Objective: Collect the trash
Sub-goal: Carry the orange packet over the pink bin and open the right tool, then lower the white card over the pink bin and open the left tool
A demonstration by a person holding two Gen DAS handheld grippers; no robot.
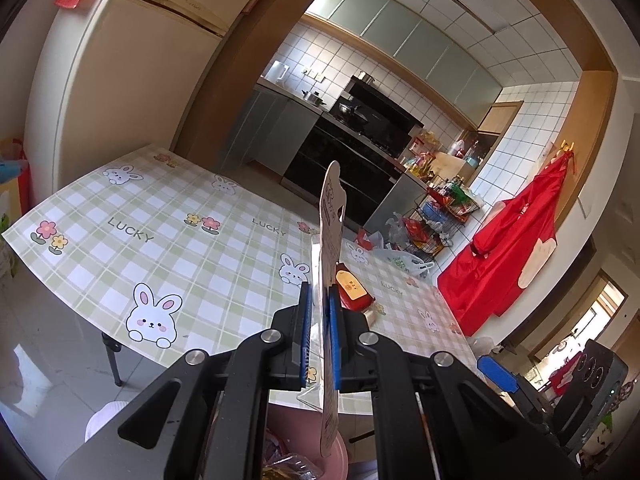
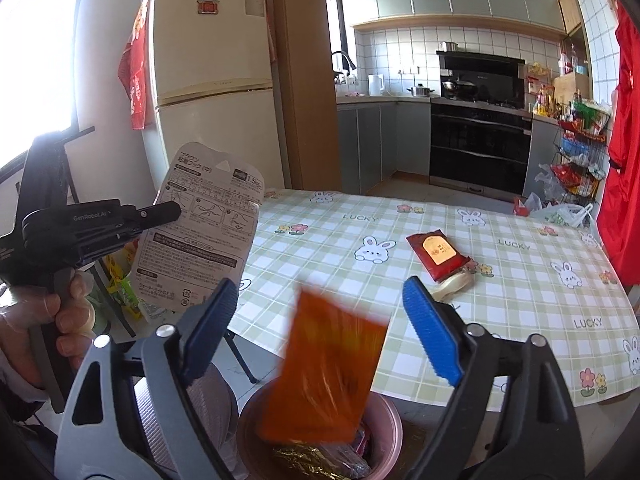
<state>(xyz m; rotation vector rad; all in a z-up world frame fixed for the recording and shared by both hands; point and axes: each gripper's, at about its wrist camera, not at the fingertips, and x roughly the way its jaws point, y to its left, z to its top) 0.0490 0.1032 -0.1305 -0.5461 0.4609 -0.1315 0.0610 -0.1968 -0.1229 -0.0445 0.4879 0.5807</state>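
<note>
My left gripper point(image 1: 319, 300) is shut on a white printed packaging card point(image 1: 330, 220), held edge-on above the table's near edge; the card also shows in the right wrist view point(image 2: 200, 232) beside the left gripper point(image 2: 160, 212). My right gripper point(image 2: 320, 312) is open, and a blurred orange wrapper point(image 2: 328, 368) hangs loose between its fingers above a pink bin point(image 2: 390, 420) that holds trash. A red packet point(image 2: 438, 252) with a cream wrapper point(image 2: 452, 285) beside it lies on the table; the packet also shows in the left wrist view point(image 1: 354, 288).
The table point(image 2: 520, 280) has a green checked bunny cloth and stands on thin black legs. A fridge point(image 2: 212, 80) stands behind it on the left. A red apron point(image 1: 508, 248) hangs on the right wall. A wire rack with bags point(image 2: 576, 160) stands beyond the table.
</note>
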